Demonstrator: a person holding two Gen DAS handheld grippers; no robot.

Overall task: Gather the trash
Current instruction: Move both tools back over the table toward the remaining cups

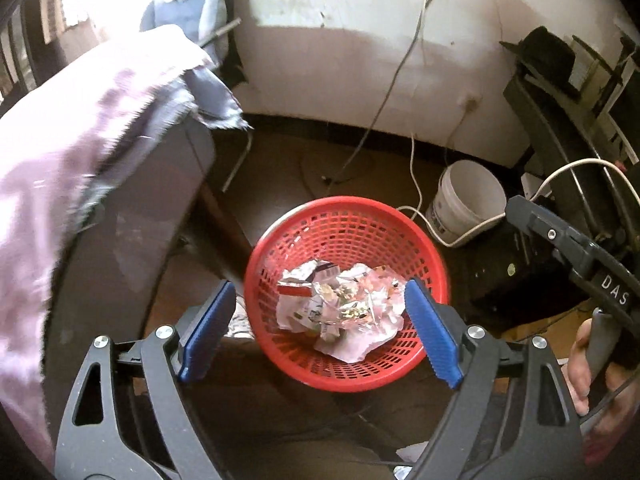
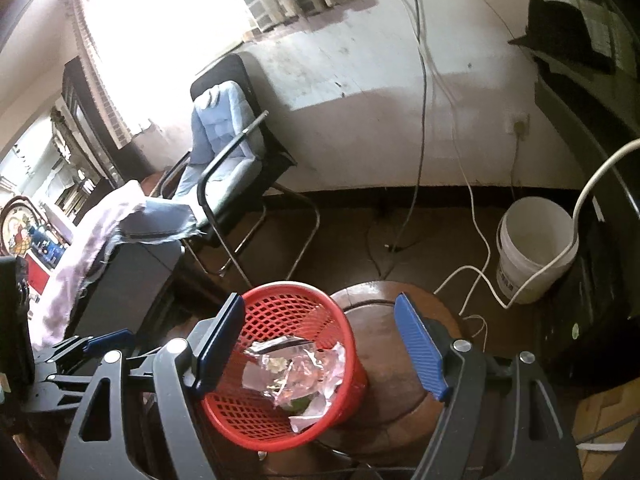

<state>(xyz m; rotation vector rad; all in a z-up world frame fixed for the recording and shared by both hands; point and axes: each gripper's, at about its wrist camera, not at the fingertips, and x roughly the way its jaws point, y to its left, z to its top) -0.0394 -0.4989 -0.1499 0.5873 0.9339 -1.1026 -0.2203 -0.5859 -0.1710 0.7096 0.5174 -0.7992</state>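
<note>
A red mesh basket (image 1: 424, 248) stands below me and holds crumpled wrappers and paper trash (image 1: 340, 304). My left gripper (image 1: 320, 332) hangs above the basket, open and empty, blue pads wide apart. In the right wrist view the same basket (image 2: 256, 424) sits on a round dark wooden stool (image 2: 396, 364), with foil and paper trash (image 2: 296, 372) inside. My right gripper (image 2: 320, 352) is above the basket and stool, open and empty. The left gripper (image 2: 104, 340) shows at the left edge of that view.
A white bucket (image 1: 464, 200) (image 2: 532, 248) stands on the dark floor by the wall, with white cables around it. A chair with a blue cushion (image 2: 224, 148) is at the back left. Pink and blue cloths (image 1: 80, 152) lie on a dark table at left.
</note>
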